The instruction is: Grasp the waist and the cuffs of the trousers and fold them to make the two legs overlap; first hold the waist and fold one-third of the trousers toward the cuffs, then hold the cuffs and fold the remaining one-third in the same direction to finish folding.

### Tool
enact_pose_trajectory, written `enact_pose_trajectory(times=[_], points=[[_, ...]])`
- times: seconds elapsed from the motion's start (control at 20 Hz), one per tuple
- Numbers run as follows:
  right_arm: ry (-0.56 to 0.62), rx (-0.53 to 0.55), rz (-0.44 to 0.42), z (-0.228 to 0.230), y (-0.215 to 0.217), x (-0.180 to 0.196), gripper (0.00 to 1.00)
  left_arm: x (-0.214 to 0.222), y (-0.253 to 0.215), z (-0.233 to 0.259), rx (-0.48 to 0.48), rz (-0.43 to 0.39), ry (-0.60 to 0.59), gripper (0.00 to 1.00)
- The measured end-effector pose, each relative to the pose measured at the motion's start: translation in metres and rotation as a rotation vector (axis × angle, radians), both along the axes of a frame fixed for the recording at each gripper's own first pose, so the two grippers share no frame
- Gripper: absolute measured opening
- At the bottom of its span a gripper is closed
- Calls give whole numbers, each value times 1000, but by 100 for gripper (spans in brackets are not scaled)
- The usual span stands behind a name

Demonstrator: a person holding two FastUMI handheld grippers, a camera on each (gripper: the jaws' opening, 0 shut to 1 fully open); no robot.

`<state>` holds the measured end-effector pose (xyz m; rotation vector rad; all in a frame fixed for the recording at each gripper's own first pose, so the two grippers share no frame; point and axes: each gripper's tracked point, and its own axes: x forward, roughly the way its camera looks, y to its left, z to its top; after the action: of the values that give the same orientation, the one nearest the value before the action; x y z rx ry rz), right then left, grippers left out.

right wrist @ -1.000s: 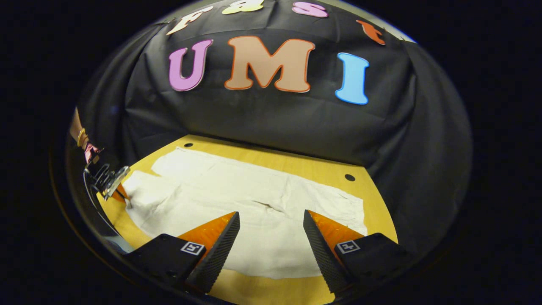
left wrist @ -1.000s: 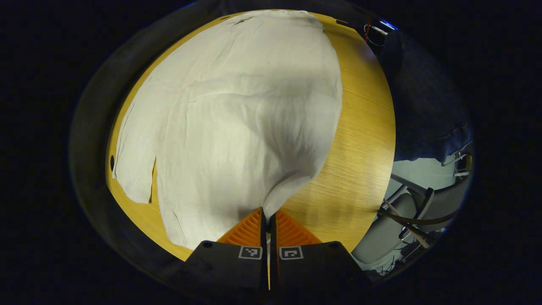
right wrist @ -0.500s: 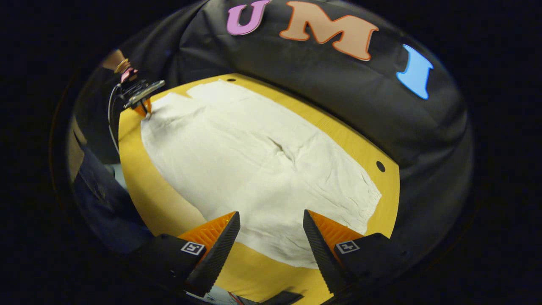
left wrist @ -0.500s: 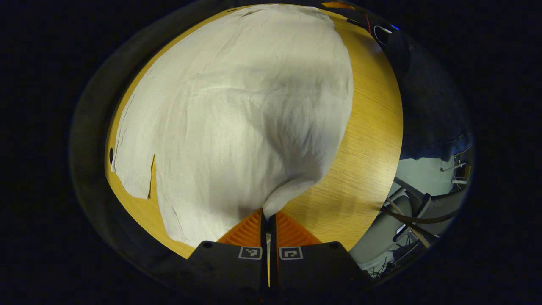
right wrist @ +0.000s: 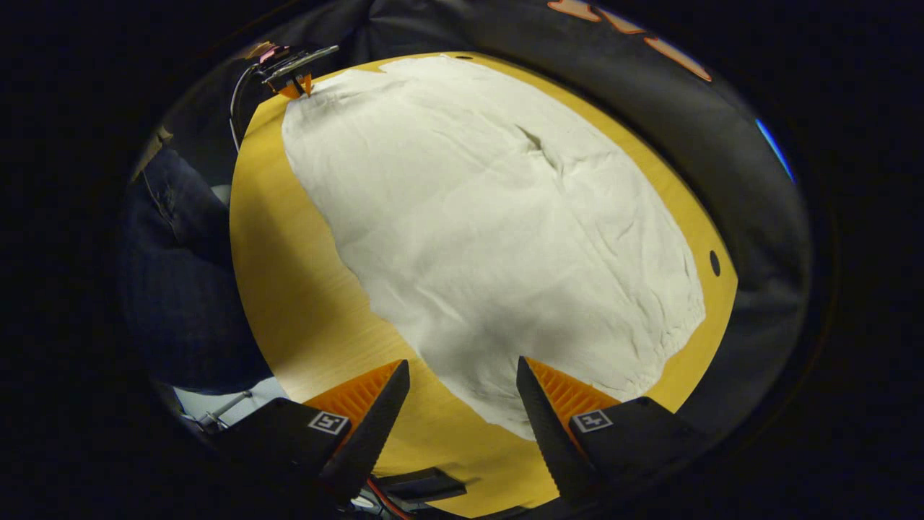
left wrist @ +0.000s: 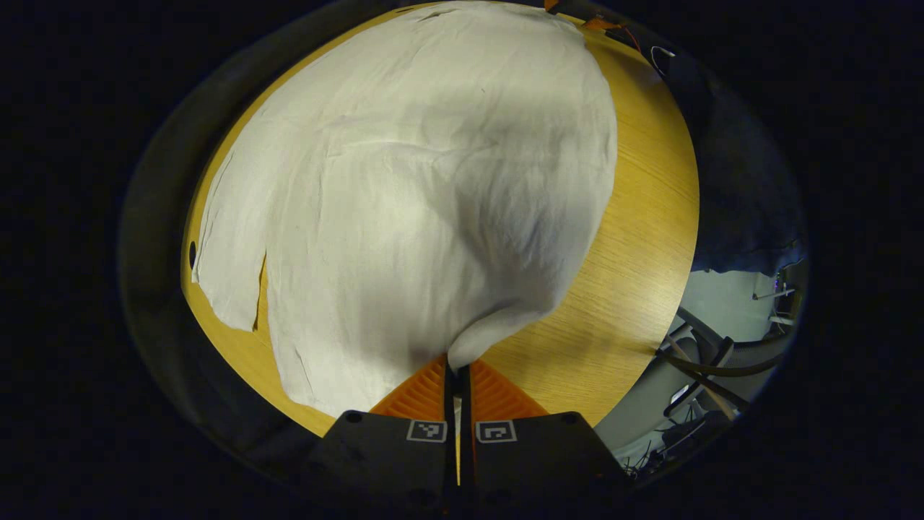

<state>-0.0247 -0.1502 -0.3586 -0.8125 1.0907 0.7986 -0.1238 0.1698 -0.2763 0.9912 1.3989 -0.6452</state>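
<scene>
While the left hand-held gripper (left wrist: 457, 372) is clamped on a trousers (left wrist: 404, 188) corner, the agape, empty right hand-held gripper (right wrist: 462, 386) should be closed on the near edge before lifting.

Left gripper (left wrist: 456, 367): jaws pressed together, pinching a corner of cloth (left wrist: 473, 343) between both fingers, the pinched corner raised into a small peak. Seen from the right gripper view, it sits at the far corner, tilted down.

Right gripper (right wrist: 462, 379): jaws spread wide, nothing between them, angled downward; whether its right fingertip (right wrist: 530, 383) touches the cloth edge cannot be told.
</scene>
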Motion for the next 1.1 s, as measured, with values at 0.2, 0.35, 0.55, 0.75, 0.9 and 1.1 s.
enact_pose_trajectory(times=[0.2, 0.35, 0.55, 0.75, 0.9, 1.1], points=[[58, -33, 24, -13, -1, 0, 95, -1, 1, 0, 4, -3, 6, 0], [93, -40, 30, -16, 1, -2, 90, -1, 2, 1, 7, -8, 16, 0], [90, -37, 31, -15, 0, 1, 69, -1, 0, 0, -1, 5, 32, 0], [55, -58, 1, -13, -4, 12, 32, -1, -1, -3, -5, 9, 49, 0], [38, -72, -22, -14, -7, 17, 10, -1, -1, -3, -16, 9, 52, 0], [17, -86, -34, -12, -9, 19, 6, -2, -1, -3, -17, 27, 41, 0]])
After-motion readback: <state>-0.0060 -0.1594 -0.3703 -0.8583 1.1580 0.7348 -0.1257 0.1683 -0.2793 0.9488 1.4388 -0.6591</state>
